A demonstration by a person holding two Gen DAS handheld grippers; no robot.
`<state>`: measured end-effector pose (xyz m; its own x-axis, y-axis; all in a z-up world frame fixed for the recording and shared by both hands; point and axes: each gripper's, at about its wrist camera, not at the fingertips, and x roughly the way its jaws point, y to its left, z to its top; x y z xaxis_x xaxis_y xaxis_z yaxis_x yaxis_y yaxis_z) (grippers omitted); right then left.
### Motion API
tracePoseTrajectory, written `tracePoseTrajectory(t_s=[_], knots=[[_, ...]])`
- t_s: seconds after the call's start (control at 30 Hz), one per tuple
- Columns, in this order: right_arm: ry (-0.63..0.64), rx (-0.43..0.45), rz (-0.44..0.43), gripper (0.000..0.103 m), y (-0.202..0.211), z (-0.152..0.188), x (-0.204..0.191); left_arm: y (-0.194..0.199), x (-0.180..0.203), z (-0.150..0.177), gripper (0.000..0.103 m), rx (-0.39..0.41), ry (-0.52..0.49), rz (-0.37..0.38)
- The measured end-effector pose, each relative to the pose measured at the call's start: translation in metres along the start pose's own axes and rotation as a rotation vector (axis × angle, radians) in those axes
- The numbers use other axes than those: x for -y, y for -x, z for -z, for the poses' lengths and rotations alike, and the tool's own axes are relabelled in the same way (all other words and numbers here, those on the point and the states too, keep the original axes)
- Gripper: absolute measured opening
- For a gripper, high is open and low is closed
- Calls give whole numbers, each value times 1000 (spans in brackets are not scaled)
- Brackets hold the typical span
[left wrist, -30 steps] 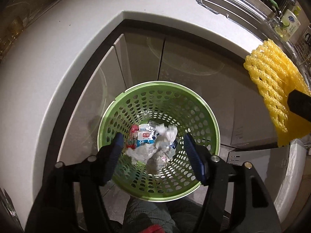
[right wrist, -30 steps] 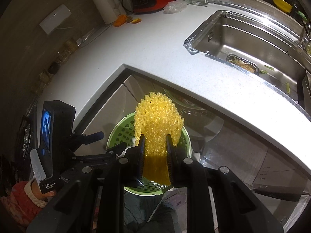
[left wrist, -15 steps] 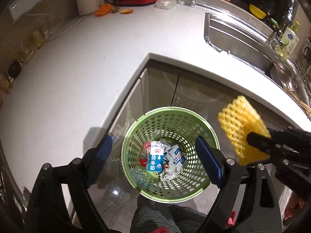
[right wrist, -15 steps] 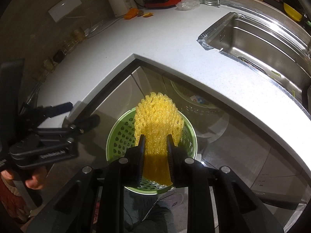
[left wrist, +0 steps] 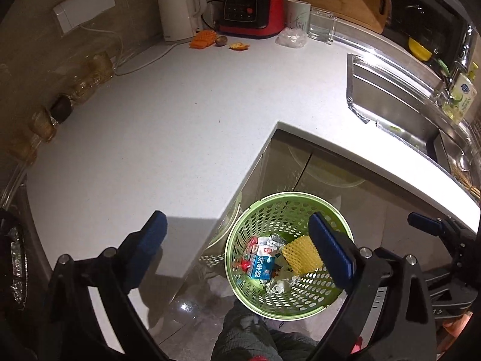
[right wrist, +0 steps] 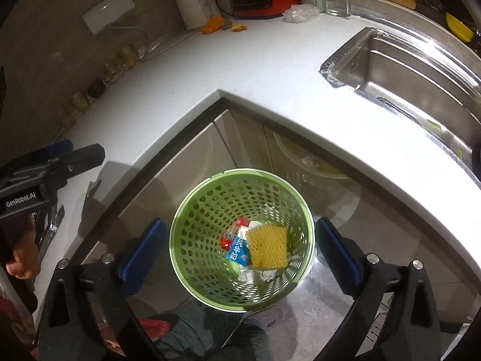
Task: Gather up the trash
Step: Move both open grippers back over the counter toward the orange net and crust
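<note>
One green perforated basket (right wrist: 240, 288) stands on the floor in the corner of the white desk (left wrist: 180, 126). In it lie one yellow foam net (right wrist: 267, 248), one blue milk carton (right wrist: 237, 251) and some crumpled foil. Two hand-held grippers hang above: the right hand-held gripper (right wrist: 240, 249) is opening, nothing between its jaws; the left hand-held gripper (left wrist: 240, 252) is also opening and empty. One steel sink (right wrist: 421, 69) is set into the desk, and one red appliance (left wrist: 251, 9) stands by the wall.
</note>
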<state>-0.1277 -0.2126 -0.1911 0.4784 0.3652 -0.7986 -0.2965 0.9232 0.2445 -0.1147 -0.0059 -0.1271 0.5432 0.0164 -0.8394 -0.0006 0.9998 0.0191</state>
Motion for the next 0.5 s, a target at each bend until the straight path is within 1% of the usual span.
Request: tracePoseTrajectory(t_s=[0.2,0.23,0.27,0.37,0.5], knots=[[11,68,14,101,26,-31,-1,9,-5,-16,91,24,19,6],[19,75,15,101,29,-38,-2,9,-6,-20,95,28,18,7],[28,83,17,101,31,-44,-1,9,-8,-24,96,34,15,5],[52,110,28,101,33,-69,-2,8,-13,-43,96,58,13,3],[75,133,41,101,24,-108,-3,-6,-21,-79,96,81,12,-3]])
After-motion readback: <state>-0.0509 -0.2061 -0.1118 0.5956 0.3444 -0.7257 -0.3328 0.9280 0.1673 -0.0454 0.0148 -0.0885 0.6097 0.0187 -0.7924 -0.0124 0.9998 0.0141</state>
